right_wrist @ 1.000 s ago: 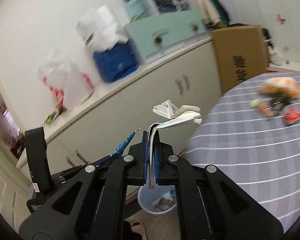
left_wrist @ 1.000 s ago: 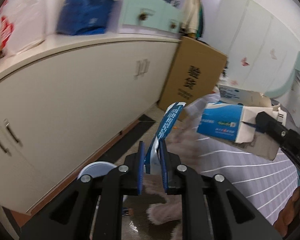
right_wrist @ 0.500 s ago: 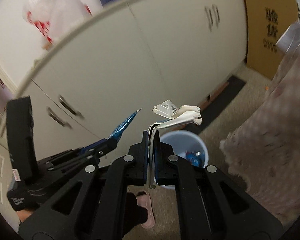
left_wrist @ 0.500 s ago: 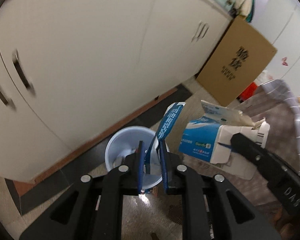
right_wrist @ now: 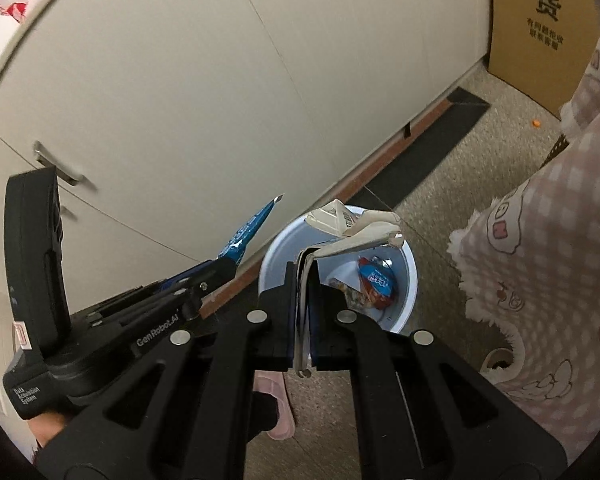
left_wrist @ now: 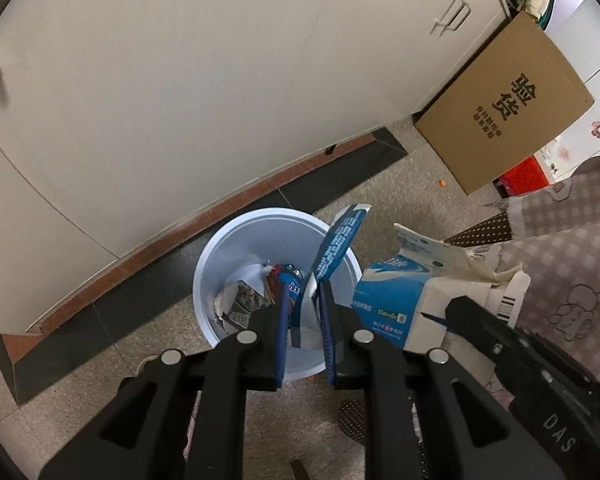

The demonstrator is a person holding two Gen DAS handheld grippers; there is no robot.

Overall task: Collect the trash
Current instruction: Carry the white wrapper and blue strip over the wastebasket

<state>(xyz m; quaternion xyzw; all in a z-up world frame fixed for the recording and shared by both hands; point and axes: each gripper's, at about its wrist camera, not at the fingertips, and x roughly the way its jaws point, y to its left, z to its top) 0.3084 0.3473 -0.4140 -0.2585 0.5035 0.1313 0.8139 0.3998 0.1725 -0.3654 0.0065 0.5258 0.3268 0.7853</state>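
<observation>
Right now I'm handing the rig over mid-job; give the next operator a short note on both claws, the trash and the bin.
Left claw: shut on the blue wrapper, held over the white bin.
Right claw: shut on the flattened blue-and-white carton, at the bin's rim.
Bin: on the floor by the cabinet, already holding a red-and-blue packet and paper scraps.
Done: both pieces carried to the bin.
Left: open each claw to drop them in, probably shifting the carton further over the opening first.
</observation>
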